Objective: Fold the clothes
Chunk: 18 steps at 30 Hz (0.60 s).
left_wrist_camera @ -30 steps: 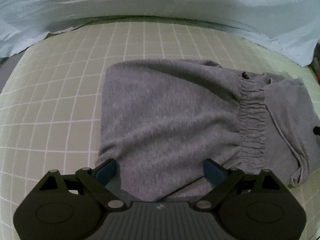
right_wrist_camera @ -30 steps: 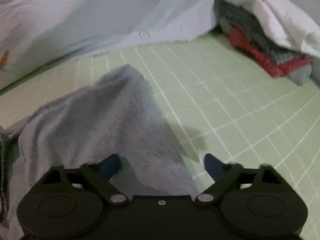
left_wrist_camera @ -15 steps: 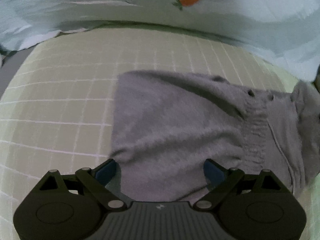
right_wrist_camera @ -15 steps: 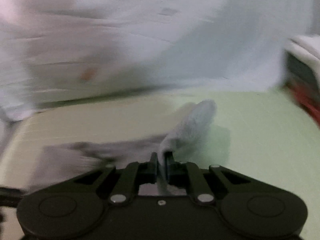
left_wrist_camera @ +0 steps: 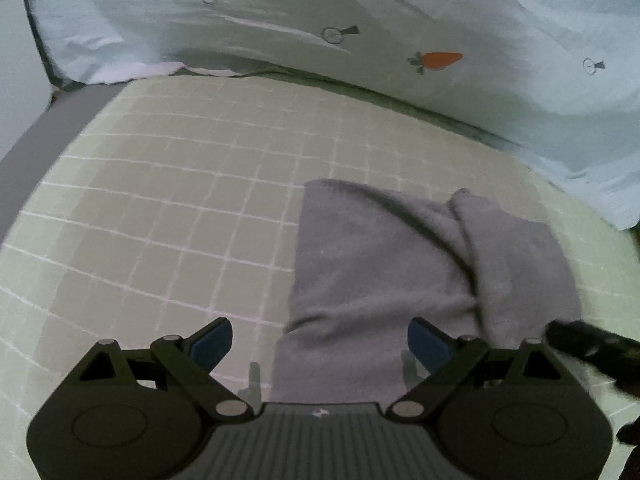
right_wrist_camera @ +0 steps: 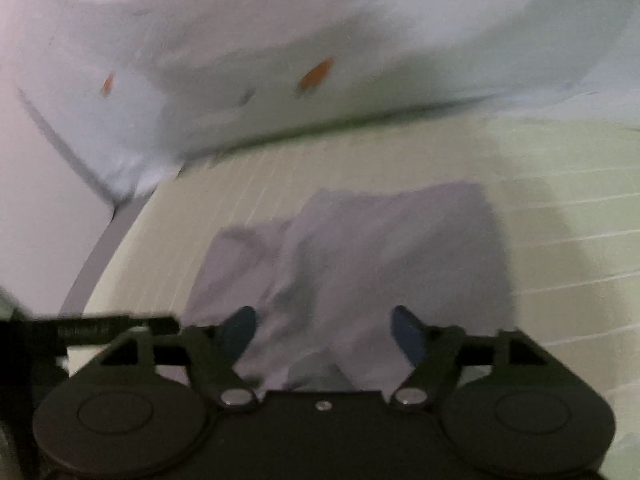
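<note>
Fingers first: the left gripper (left_wrist_camera: 319, 339) is standing wide open, its blue pads (left_wrist_camera: 211, 341) spread with nothing between them, and the near edge of the grey garment (left_wrist_camera: 400, 276) is lying just ahead of the gap, toward the right-hand pad. The right gripper (right_wrist_camera: 324, 330) is spread wide too, gripping nothing, with grey cloth bunching up just in front of it — that view is blurring, so fine detail is hard to read. At the right edge of the left wrist view, a dark part of the other tool (left_wrist_camera: 592, 344) is poking in beside the garment.

Moving out, the garment is sitting folded over on the green checked sheet (left_wrist_camera: 160, 208), one layer lapping across another along a slanting ridge. It is looking like soft, fleecy knit — light, limp, not slippery, nothing fragile about it. It is likely going to sag and drag when lifted, so the sensible hold is a pinch through both layers at the near corners, one gripper on each, rather than the slack middle.

Farther back, the pale blue bedding (left_wrist_camera: 360, 8) with its carrot print (left_wrist_camera: 438, 60) is heaping up along the far side of the sheet, well apart from the garment.
</note>
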{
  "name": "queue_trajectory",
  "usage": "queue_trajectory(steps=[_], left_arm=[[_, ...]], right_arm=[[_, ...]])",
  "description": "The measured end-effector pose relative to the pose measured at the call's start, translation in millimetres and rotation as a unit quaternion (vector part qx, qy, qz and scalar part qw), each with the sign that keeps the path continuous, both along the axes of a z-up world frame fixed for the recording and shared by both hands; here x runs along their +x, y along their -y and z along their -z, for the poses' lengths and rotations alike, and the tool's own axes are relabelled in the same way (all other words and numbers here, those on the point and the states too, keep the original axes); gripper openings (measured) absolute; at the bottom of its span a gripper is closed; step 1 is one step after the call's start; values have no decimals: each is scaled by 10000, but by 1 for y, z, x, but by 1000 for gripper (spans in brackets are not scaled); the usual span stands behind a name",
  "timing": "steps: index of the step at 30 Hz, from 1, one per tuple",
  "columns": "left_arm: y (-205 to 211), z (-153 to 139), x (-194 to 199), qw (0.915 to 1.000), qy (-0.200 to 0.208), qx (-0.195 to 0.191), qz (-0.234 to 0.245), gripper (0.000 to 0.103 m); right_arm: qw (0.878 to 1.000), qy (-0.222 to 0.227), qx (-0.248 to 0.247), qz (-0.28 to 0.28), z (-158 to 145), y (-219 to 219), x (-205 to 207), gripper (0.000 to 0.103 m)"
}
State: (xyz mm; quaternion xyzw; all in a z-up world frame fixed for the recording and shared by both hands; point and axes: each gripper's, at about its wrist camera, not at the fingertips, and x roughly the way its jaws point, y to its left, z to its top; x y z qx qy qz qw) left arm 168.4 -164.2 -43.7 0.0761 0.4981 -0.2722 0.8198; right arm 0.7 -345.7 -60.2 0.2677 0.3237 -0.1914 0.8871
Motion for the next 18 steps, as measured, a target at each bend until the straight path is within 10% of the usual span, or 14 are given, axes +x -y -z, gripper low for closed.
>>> queue_trajectory(steps=[8,14,16,18], left_arm=[[62,-1,-10,9942,-101,-516,938,86],[105,17,-16,9877,-467,-464,1419,42],[113,23,-17,9882,-497,-378,1397,8],[117,19,-22,9879,-333,-354,1474,7]], right_arm=[[9885,-674,-486,1263,10,36,-40,101],[9852,-764,-172,1528,25,50,-49,101],[9848,-764,-142,1551,27,53,-50,101],[9846,-764,-129,1568,27,53,-52,101]])
